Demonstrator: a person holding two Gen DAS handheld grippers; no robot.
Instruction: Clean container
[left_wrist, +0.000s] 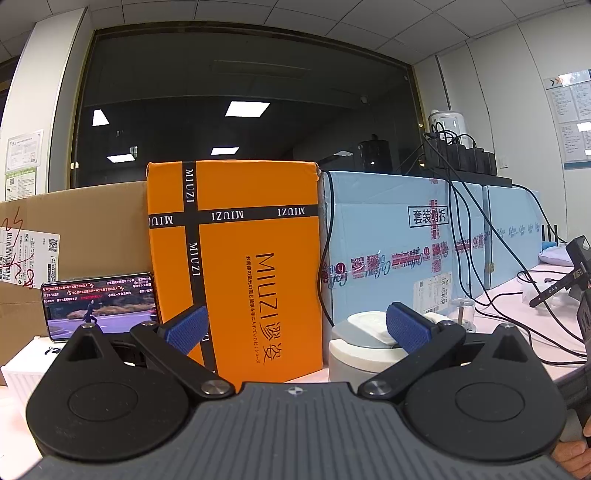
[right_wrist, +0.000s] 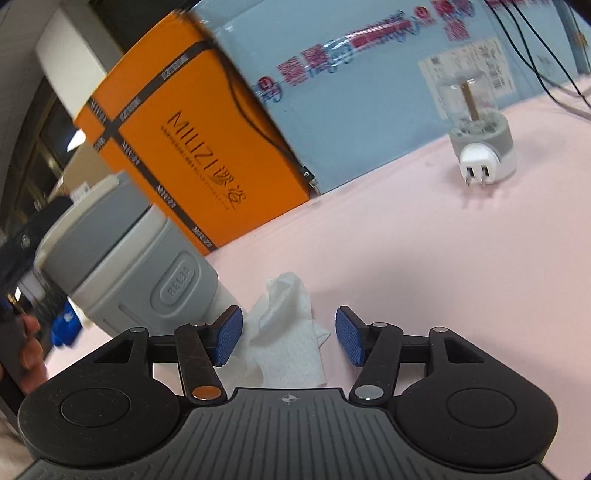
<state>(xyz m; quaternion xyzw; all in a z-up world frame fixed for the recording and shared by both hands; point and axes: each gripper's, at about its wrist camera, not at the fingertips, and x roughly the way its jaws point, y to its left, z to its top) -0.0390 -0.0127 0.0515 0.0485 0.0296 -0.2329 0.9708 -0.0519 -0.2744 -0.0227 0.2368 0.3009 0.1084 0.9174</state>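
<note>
A grey and white container (right_wrist: 125, 266) marked RELAX stands on the pink table, left of my right gripper; it also shows in the left wrist view (left_wrist: 354, 354) beside my left gripper's right finger. A crumpled white tissue (right_wrist: 288, 339) lies on the table between the open fingers of my right gripper (right_wrist: 288, 339), not clamped. My left gripper (left_wrist: 295, 328) is open and empty, held above the table, facing the orange box. A clear jar on a grey base (right_wrist: 480, 133) with a white plug in front stands farther right, and it shows in the left wrist view (left_wrist: 461, 314).
An orange MIUZI box (left_wrist: 236, 266) and pale blue cartons (left_wrist: 399, 236) stand along the back of the table. A phone (left_wrist: 99, 306) playing video leans against a brown carton (left_wrist: 74, 229). Black cables (left_wrist: 498, 258) trail across the right side. A white box (left_wrist: 26, 369) sits at left.
</note>
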